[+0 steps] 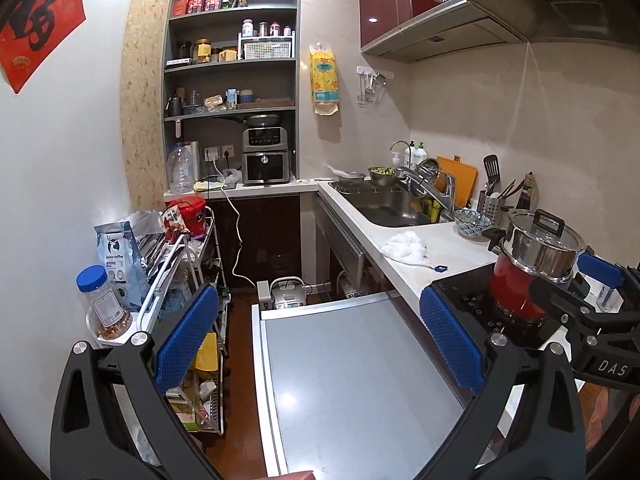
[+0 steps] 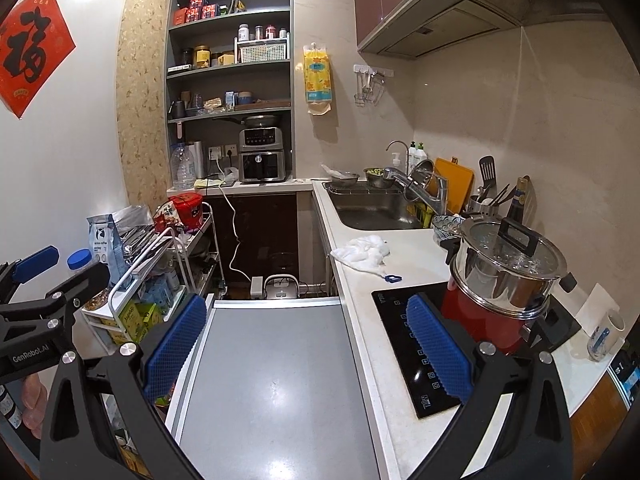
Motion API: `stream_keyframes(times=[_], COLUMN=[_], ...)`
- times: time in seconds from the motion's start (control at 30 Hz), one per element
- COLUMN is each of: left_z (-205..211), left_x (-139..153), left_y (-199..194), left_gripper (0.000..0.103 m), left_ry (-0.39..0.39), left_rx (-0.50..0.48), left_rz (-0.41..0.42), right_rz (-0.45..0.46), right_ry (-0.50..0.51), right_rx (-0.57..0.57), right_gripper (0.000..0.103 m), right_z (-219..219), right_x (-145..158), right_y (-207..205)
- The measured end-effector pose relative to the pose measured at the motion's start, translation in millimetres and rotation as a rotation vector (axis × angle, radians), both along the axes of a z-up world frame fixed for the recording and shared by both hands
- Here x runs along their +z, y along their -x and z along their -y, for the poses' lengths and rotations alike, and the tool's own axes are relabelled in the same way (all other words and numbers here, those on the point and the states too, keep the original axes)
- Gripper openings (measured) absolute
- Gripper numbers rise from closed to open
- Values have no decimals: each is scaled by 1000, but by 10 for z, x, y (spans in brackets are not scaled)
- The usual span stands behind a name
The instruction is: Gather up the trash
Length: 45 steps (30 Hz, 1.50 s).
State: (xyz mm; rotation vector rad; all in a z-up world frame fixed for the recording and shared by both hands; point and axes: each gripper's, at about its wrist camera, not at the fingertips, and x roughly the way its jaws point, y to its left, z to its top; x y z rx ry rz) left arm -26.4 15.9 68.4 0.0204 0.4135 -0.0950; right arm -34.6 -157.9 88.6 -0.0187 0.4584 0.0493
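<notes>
We hold both grippers side by side over a grey top (image 1: 352,368), each with its blue pads spread wide and nothing between them: the left gripper (image 1: 320,336) sits above the grey surface, and the right gripper (image 2: 308,344) reaches across the same surface with its right finger over the black hob (image 2: 404,320). On the hob stands a red pot (image 2: 480,320) with a steel steamer (image 2: 508,264) stacked on it, lid shut. To our left a wire cart (image 1: 192,256) carries a coffee bag (image 1: 118,260) and a blue-capped jar (image 1: 102,304). Further along the white counter (image 2: 412,264), between hob and sink (image 2: 372,208), lies the trash we are after: a crumpled white wad (image 2: 362,254), with a small blue clip (image 2: 393,278) just beside it. At the far end, shelves (image 1: 232,60) rise above an air fryer (image 1: 266,156).
</notes>
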Motion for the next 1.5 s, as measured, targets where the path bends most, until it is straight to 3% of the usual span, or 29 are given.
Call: stream_keyframes(times=[1.5], left_z=[-40], left_x=[53], left_y=[-10], left_gripper=[101], left_ry=[21], left_rx=[20], left_rz=[-3], right_rz=[-15], right_ry=[-9], right_rx=[1], right_gripper=[99], right_z=[-36], right_x=[10], right_y=[-27])
